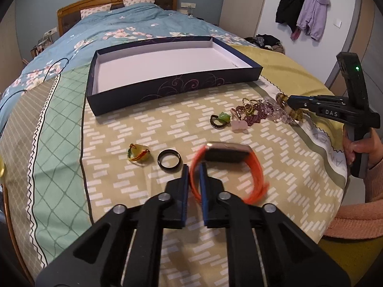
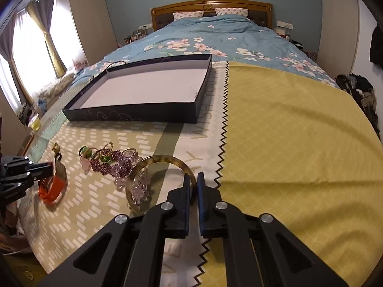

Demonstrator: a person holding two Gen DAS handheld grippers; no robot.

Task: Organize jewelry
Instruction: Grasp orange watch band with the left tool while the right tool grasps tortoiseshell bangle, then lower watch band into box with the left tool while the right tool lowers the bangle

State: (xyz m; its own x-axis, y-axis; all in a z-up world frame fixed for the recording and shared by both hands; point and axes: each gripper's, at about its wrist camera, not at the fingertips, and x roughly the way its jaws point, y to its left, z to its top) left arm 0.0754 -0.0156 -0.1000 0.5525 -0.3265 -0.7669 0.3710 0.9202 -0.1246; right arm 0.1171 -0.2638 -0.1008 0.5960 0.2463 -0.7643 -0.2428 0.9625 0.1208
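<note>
Presently the watch (image 1: 229, 157) is held by its orange strap in the clenched left gripper (image 1: 194, 179), just above the bed. A bangle (image 2: 158, 181) is clamped by the right gripper (image 2: 194, 184). Ahead of both, the box (image 1: 167, 86) lies open, long axis crosswise.

Watch strap (image 1: 257, 181): motion-blurred at its lower right end, outline smeared
Watch face: turned away in the left wrist view; in the right wrist view the watch (image 2: 53, 186) is partly covered by the left gripper (image 2: 49, 169)
Bangle (image 2: 158, 165): near rim hidden behind the right gripper (image 2: 193, 179) fingers
Bead heap (image 1: 258, 113): pieces overlap, count cannot be told
Blanket lettering (image 2: 202, 119): cut by folds, only partly readable
Person's hand (image 1: 359, 146): cut off by the frame edge
</note>
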